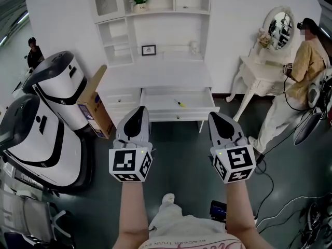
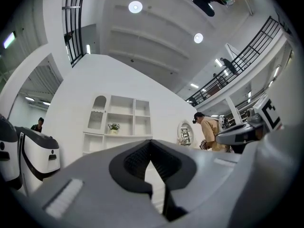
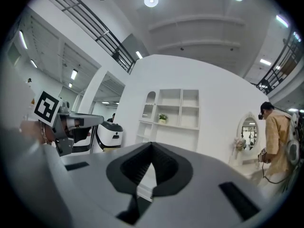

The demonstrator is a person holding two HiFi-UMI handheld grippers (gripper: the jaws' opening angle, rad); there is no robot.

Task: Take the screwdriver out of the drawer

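Screwdriver (image 1: 179,103) lying mid-way across the open drawer (image 1: 176,116) of the far white desk (image 1: 155,79). Nearer, well apart from it, left gripper (image 1: 139,111) and right gripper (image 1: 218,116), jaws pressed together, pinching nothing.

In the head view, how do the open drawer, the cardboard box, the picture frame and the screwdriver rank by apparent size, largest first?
1. open drawer
2. cardboard box, nearly as large
3. picture frame
4. screwdriver, smallest

The frame stands farther back, so its real size is unsure.
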